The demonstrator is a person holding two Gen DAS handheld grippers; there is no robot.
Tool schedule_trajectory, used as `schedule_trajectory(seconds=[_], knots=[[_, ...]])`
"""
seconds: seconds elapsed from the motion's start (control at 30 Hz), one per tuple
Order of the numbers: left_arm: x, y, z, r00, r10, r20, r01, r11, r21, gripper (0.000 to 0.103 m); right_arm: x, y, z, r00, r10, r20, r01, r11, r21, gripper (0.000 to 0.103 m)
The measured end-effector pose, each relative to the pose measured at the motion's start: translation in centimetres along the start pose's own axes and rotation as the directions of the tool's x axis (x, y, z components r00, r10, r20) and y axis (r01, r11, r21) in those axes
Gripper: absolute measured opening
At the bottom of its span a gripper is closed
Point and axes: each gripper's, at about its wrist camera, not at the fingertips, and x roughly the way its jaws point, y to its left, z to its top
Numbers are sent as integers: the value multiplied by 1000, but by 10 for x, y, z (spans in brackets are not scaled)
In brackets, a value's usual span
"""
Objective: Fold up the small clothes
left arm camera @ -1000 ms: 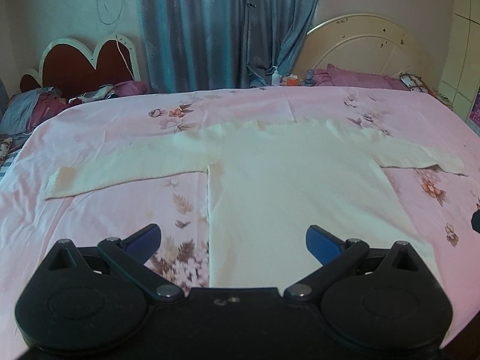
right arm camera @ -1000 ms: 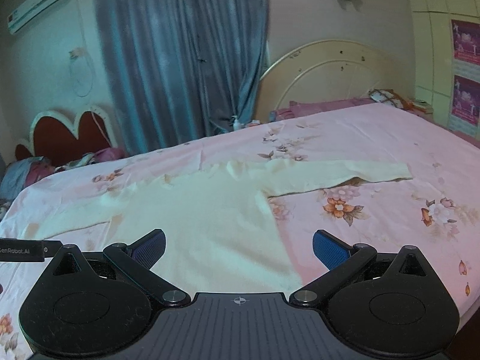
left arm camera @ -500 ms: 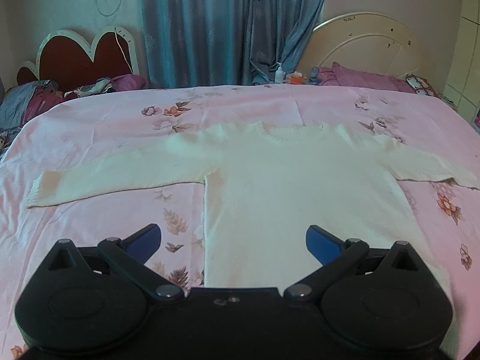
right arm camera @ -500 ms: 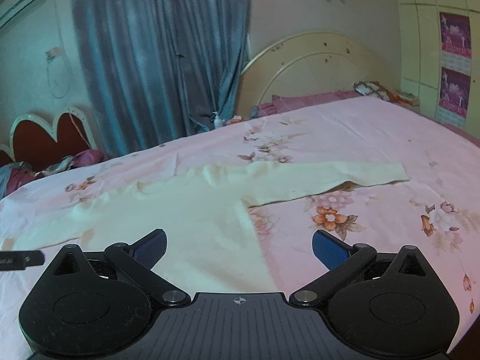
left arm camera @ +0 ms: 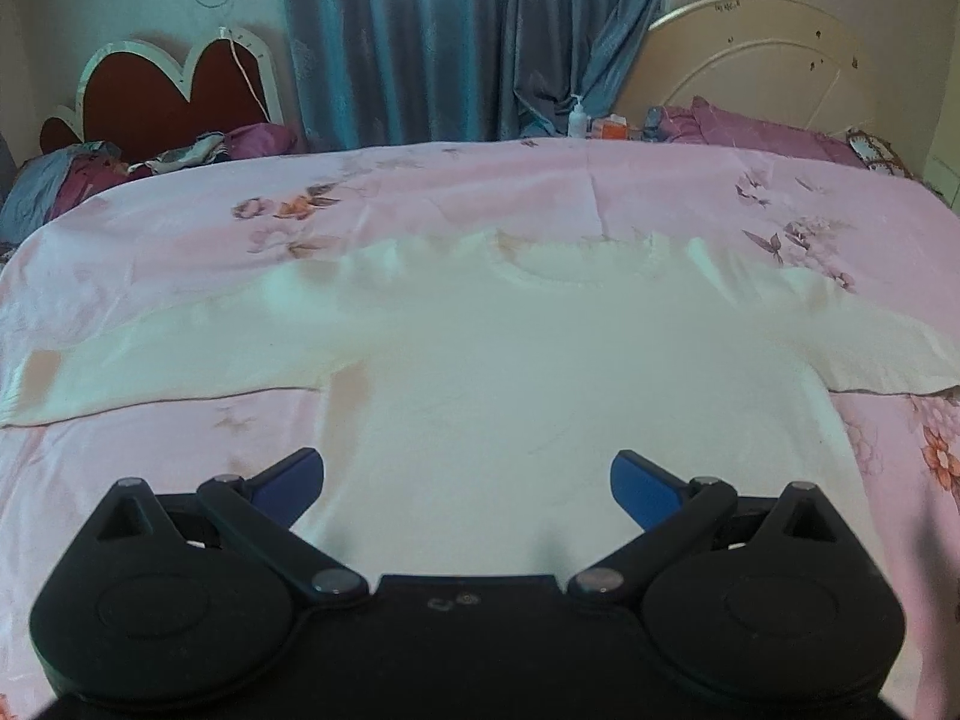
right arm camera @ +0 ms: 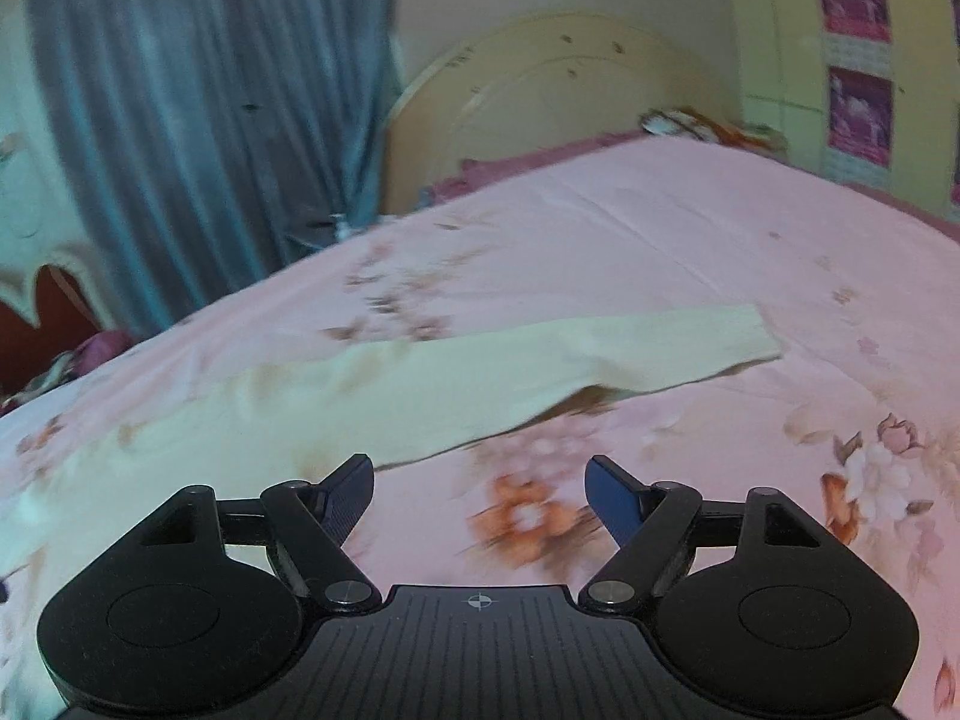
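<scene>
A cream long-sleeved sweater [left arm camera: 516,360] lies flat on the pink floral bedsheet [left arm camera: 420,192], neck away from me, both sleeves spread out sideways. My left gripper [left arm camera: 468,483] is open and empty, hovering over the sweater's lower body. In the right wrist view the sweater's right sleeve [right arm camera: 540,366] stretches across the sheet, its cuff at the right. My right gripper [right arm camera: 480,495] is open and empty, just in front of that sleeve over bare sheet [right arm camera: 690,228].
Blue curtains [left arm camera: 468,36] hang behind the bed. A cream headboard [left arm camera: 750,60] and purple pillows [left arm camera: 756,132] sit at the far right, a red heart-shaped headboard [left arm camera: 174,90] at the far left. Small bottles [left arm camera: 579,117] stand at the bed's far edge.
The left gripper moved forward over the sweater's body. The right gripper swung right and closer to the right sleeve; its view is blurred by motion. Both stayed open.
</scene>
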Motion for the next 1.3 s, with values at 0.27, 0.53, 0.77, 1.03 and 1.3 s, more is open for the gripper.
schedule_trajectory(seconds=[0.27, 0.53, 0.77, 1.03, 1.3], knots=[[35, -41, 12, 1000, -4, -31, 5, 999, 32, 98, 64, -84, 27, 991, -123, -60, 131, 981, 140, 74], [60, -55, 20, 998, 43, -55, -40, 998, 54, 97, 105, -129, 42, 986, -150, -78, 165, 956, 244, 58], [74, -57, 27, 997, 27, -68, -24, 999, 47, 85, 119, -136, 52, 988, -151, -33, 154, 950, 271, 3], [71, -45, 35, 998, -6, -58, 7, 1000, 21, 76, 96, -68, 72, 995, 24, 93, -36, 990, 135, 2], [67, 2, 43, 1000, 5, -31, -7, 998, -60, 75, 82, 95, 53, 934, 355, 40, -351, 933, -82, 2]])
